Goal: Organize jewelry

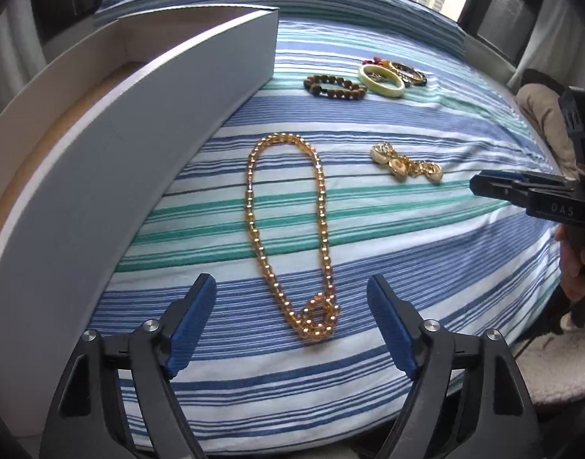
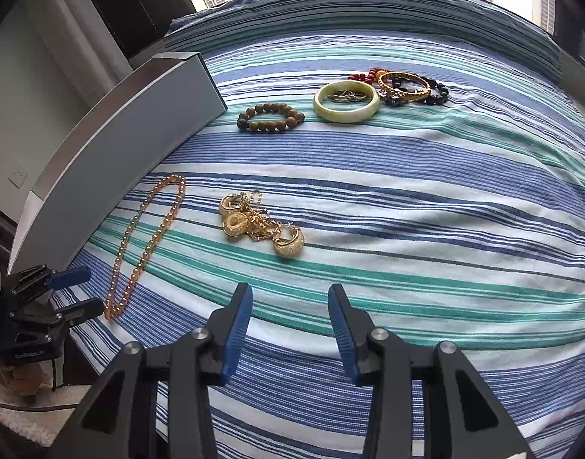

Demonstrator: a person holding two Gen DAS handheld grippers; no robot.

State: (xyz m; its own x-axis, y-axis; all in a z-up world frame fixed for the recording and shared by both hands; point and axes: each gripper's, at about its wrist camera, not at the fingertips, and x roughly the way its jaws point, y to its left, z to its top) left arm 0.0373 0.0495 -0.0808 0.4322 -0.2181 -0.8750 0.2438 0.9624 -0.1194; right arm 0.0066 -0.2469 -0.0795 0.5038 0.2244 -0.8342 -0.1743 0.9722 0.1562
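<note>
An amber bead necklace point(image 1: 288, 229) point(image 2: 147, 244) lies in a long loop on the striped sheet, beside the white box point(image 1: 139, 153) point(image 2: 120, 153). My left gripper point(image 1: 291, 281) point(image 2: 91, 288) hangs open over the necklace's near, coiled end, its pads clear of the beads. A tangle of gold earrings and chain point(image 1: 407, 164) point(image 2: 260, 223) lies to the right of the necklace. My right gripper point(image 2: 290, 288) point(image 1: 522, 191) stands open short of that tangle, with nothing between its fingers.
Farther back lie a brown wooden bead bracelet point(image 2: 271, 116), a pale green bangle point(image 2: 346, 116) with thin chains inside it, a gold bangle point(image 2: 407, 97), and red beads point(image 2: 365, 74) and dark beads point(image 2: 441, 91). A hand point(image 1: 575, 267) grips the right tool.
</note>
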